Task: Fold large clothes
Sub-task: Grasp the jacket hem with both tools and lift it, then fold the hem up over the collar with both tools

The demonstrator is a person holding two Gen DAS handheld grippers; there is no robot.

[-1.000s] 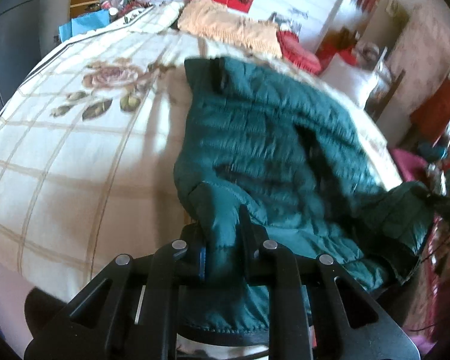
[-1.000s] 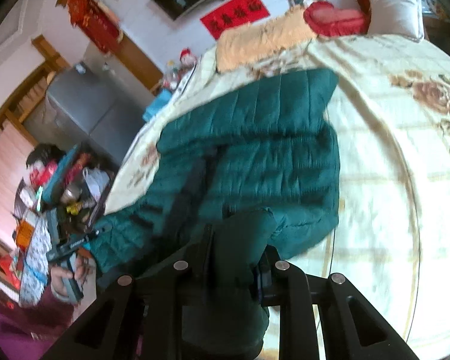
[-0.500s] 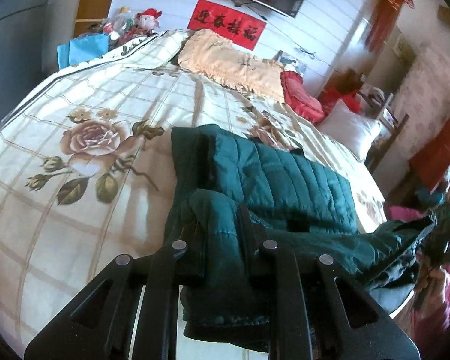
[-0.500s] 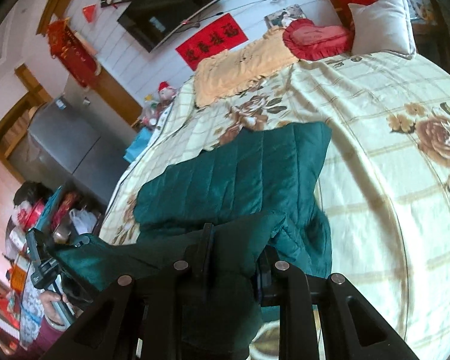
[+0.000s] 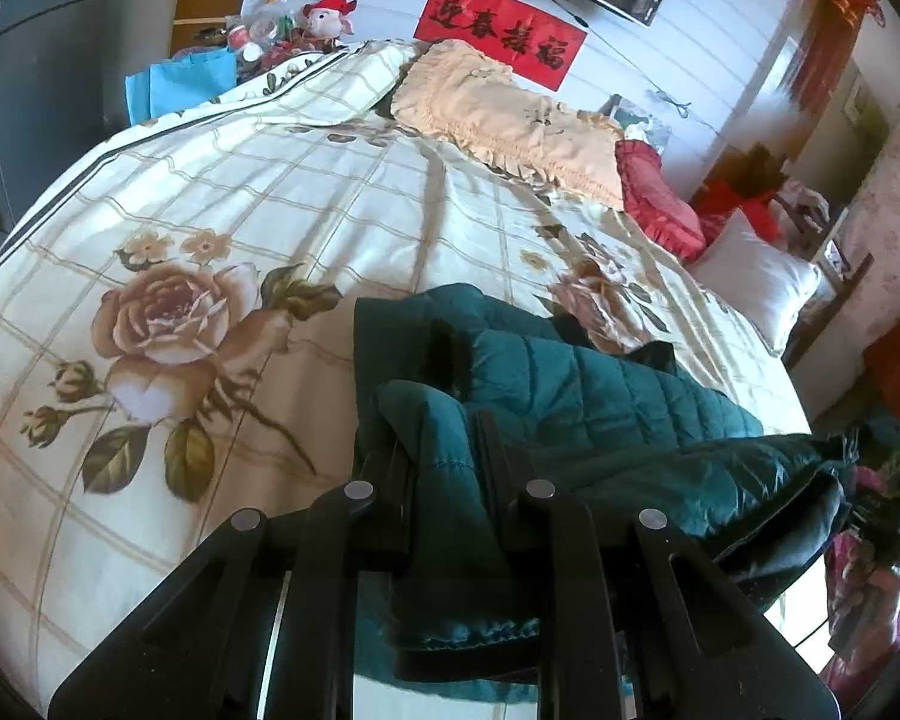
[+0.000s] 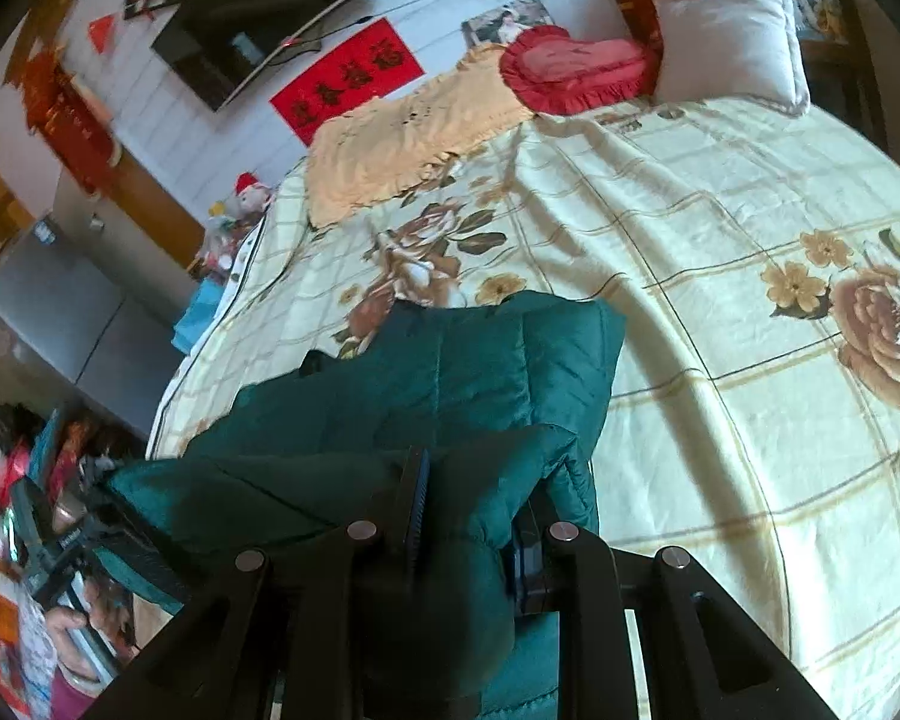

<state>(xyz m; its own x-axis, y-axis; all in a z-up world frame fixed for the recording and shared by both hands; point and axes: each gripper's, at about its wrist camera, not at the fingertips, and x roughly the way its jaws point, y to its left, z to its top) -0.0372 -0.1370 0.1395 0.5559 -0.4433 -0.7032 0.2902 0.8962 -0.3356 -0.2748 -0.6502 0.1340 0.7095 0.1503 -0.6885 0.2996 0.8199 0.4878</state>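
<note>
both tools, left tool (image 5: pixel 444 468) and right tool (image 6: pixel 468 510), clamp our jacket (image 5: pixel 600 396) hem; uneven lifting over the bed (image 5: pixel 270 210) may skew the fold.

A bed covered by a cream checked bedspread (image 5: pixel 222 192) printed with roses. Near the wall lie a peach pillow (image 5: pixel 510 120), a red cushion (image 6: pixel 576 66) and a white pillow (image 6: pixel 726 36). A red banner (image 5: pixel 501 39) hangs beneath a television (image 6: pixel 270 18).
</note>
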